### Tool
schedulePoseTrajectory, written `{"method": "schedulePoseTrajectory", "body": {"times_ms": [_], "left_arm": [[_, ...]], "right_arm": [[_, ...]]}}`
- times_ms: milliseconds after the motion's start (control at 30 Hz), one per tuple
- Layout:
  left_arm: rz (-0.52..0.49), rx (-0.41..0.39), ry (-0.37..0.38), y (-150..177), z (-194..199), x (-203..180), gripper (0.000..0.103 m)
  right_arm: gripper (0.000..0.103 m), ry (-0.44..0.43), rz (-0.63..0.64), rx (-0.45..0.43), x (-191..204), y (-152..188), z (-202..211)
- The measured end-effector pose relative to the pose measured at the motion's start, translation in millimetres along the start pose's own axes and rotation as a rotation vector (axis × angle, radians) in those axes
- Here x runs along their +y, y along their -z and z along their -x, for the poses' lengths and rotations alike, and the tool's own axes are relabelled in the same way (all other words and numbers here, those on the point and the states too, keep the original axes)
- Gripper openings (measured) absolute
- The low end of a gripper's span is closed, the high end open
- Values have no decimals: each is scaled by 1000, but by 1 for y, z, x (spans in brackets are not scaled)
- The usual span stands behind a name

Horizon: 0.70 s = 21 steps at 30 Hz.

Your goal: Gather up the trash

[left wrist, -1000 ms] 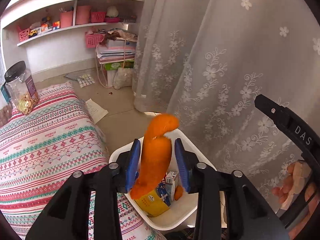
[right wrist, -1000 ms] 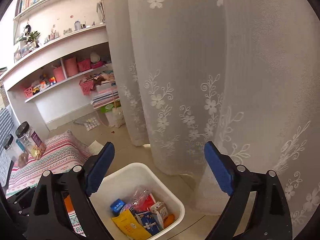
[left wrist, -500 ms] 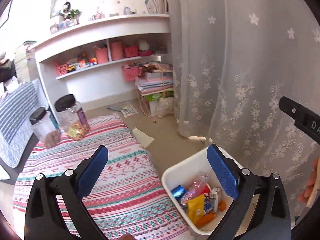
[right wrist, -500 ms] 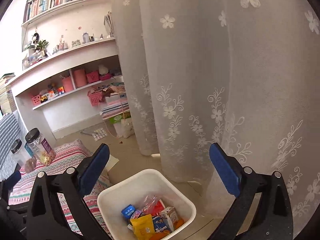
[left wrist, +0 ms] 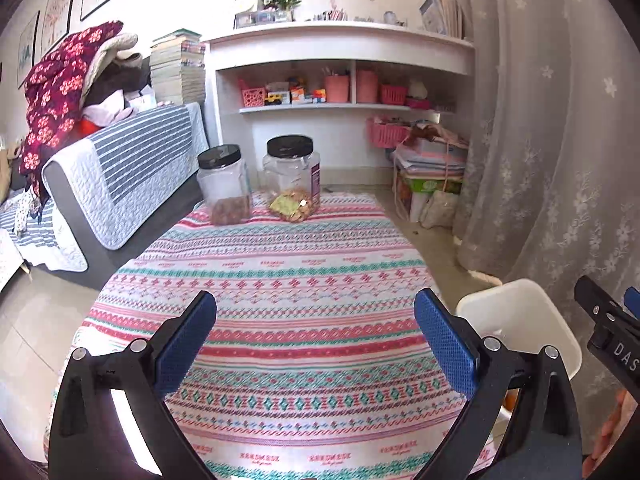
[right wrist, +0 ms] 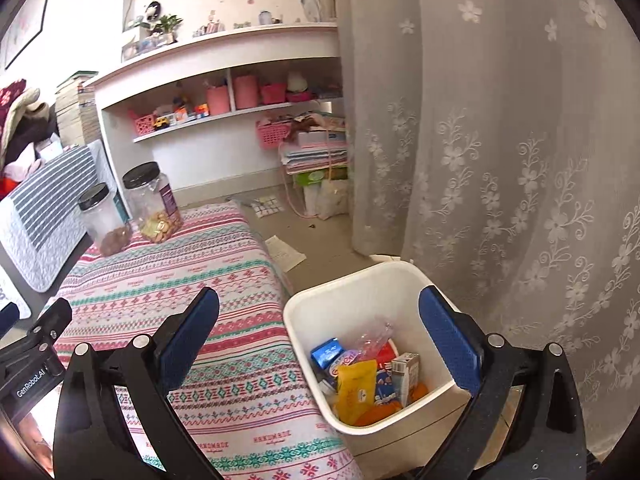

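Several wrappers sit inside white bin (right wrist: 362,292); cloth (left wrist: 280,280) beside it bare except jars; left gripper (left wrist: 316,340) and right gripper (right wrist: 320,344) both wide, empty

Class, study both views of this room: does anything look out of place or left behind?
Yes: a sheet of paper lies loose on the floor between the patterned cloth and the curtain, outside the white bin that holds the other rubbish.

White shelves (left wrist: 340,76), lace curtain (right wrist: 500,140), striped sofa (left wrist: 120,184), tiled floor (right wrist: 320,236).
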State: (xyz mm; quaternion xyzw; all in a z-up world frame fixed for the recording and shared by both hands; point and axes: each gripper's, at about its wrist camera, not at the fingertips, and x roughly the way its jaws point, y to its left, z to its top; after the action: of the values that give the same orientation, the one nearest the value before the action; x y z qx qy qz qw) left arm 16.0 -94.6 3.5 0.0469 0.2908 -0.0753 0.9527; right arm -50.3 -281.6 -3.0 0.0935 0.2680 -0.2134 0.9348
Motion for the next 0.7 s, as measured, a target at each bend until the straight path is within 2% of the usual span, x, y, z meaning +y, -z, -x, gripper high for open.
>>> {"method": "schedulePoseTrajectory", "body": {"times_ms": [167, 300, 467, 700], "left_arm": [[-3, -27, -74, 5, 13, 27, 96], [11, 2, -131, 11, 12, 48, 96], [16, 35, -154, 17, 8, 67, 96], [50, 15, -132, 15, 7, 76, 96]], "right_arm": [[96, -52, 15, -1, 29, 8, 1], [96, -80, 57, -3, 52, 14, 0], [96, -110, 121, -47, 74, 19, 4], [96, -99, 139, -68, 81, 20, 1]]}}
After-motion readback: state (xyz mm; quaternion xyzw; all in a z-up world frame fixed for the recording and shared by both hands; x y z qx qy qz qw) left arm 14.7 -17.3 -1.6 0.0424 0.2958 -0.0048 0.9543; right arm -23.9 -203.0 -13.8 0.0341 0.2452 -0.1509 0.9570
